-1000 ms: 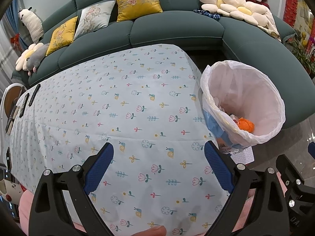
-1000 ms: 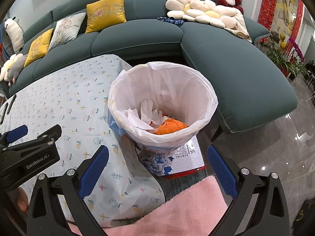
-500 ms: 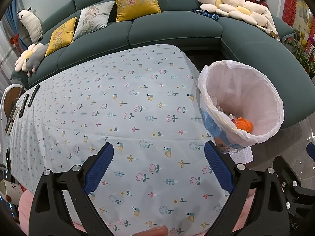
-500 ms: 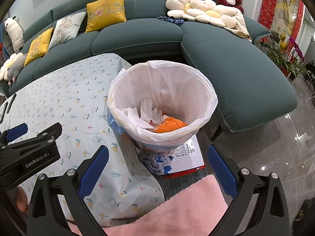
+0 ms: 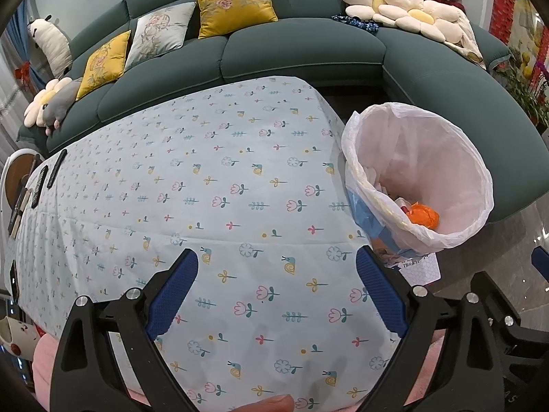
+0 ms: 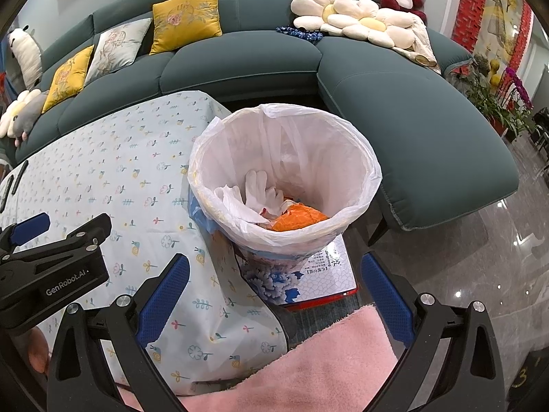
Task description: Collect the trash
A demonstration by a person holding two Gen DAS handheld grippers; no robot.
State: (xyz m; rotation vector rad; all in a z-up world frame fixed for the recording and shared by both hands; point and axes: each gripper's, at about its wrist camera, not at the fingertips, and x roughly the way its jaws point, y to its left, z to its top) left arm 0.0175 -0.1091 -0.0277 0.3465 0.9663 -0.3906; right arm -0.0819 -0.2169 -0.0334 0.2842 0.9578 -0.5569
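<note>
A trash bin with a white liner (image 6: 363,158) stands beside the table's right end; it also shows in the left wrist view (image 5: 477,158). Inside lie white gloves (image 6: 259,190) and an orange wrapper (image 6: 296,218), the wrapper also visible from the left (image 5: 423,214). My left gripper (image 5: 276,288) is open and empty above the floral tablecloth (image 5: 206,178). My right gripper (image 6: 274,292) is open and empty, just in front of the bin. The left gripper's body (image 6: 51,267) shows at left in the right wrist view.
A teal sofa (image 6: 247,58) with yellow cushions and plush toys curves behind the table and bin. A blue-patterned box (image 6: 319,274) lies on the floor under the bin. Dark remotes (image 5: 44,178) lie at the table's left end. A pink cloth (image 6: 308,360) is below.
Nearly nothing: both views have drifted slightly, and both grippers stay open and empty.
</note>
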